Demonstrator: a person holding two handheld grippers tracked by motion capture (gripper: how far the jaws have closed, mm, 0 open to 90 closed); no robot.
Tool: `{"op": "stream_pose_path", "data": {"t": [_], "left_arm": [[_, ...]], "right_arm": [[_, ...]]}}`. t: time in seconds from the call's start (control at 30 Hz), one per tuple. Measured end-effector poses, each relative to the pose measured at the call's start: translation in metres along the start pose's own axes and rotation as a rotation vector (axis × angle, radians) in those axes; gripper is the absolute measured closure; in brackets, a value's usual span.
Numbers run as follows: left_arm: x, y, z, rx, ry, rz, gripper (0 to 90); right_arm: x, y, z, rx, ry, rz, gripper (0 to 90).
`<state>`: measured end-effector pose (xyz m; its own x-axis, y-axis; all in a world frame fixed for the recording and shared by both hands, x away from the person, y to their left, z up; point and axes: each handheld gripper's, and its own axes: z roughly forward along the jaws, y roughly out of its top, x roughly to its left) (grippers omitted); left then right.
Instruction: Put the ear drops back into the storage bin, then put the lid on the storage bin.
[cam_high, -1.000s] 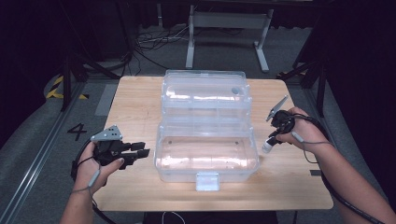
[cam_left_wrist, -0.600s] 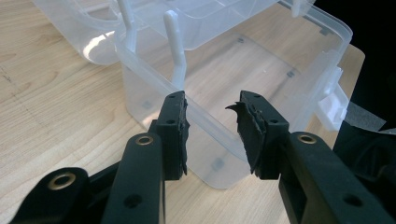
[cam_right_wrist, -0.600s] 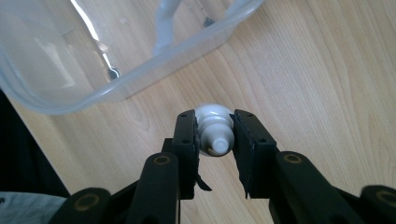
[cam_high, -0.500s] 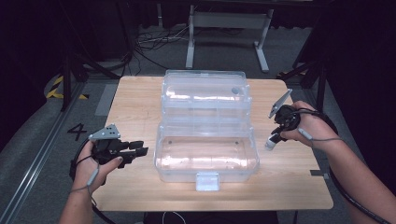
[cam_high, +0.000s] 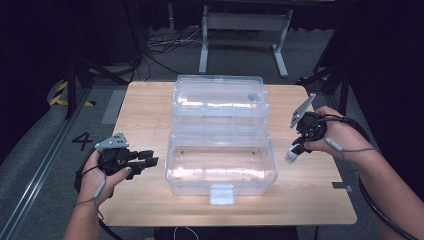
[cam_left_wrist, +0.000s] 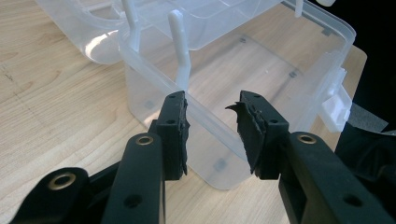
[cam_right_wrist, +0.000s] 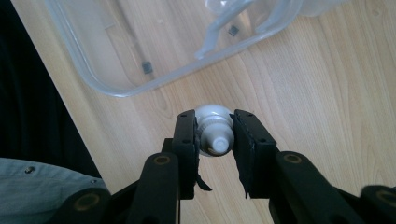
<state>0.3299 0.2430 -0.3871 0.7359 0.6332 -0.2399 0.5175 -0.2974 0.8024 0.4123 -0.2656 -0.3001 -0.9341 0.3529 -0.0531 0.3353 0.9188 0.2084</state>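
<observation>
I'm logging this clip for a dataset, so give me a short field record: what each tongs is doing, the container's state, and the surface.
right tongs: shut on a small white bottle, held above the table to the right of the box
left tongs: open, nothing between the jaws, at the box's left end
clear plastic box: open, lid tilted back, nothing visible in the base
wooden table: box at its centre

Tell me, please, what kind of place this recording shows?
Probably a lab or studio set up for recording, not a home. A bare wooden table stands among dark surroundings, loose cables lie on the grey floor behind it, and a number four is marked on the floor.
</observation>
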Motion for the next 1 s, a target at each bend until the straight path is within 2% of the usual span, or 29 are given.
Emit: {"op": "stream_pose_path", "data": {"t": [0.2, 0.3, 0.57, 1.0], "left_arm": [[0.0, 0.002, 0.001, 0.003, -0.004, 0.005, 63.1], [0.0, 0.002, 0.002, 0.01, -0.006, 0.004, 63.1], [0.0, 0.001, 0.001, 0.007, -0.004, 0.004, 63.1], [0.001, 0.001, 0.001, 0.005, -0.002, 0.001, 63.0]], "right_arm": [[0.007, 0.003, -0.01, -0.031, 0.007, -0.016, 71.8], [0.011, 0.005, -0.014, -0.042, 0.008, -0.039, 71.8], [0.022, 0.015, -0.019, -0.07, 0.039, -0.072, 71.8], [0.033, 0.03, -0.017, -0.058, 0.067, -0.126, 71.8]]}}
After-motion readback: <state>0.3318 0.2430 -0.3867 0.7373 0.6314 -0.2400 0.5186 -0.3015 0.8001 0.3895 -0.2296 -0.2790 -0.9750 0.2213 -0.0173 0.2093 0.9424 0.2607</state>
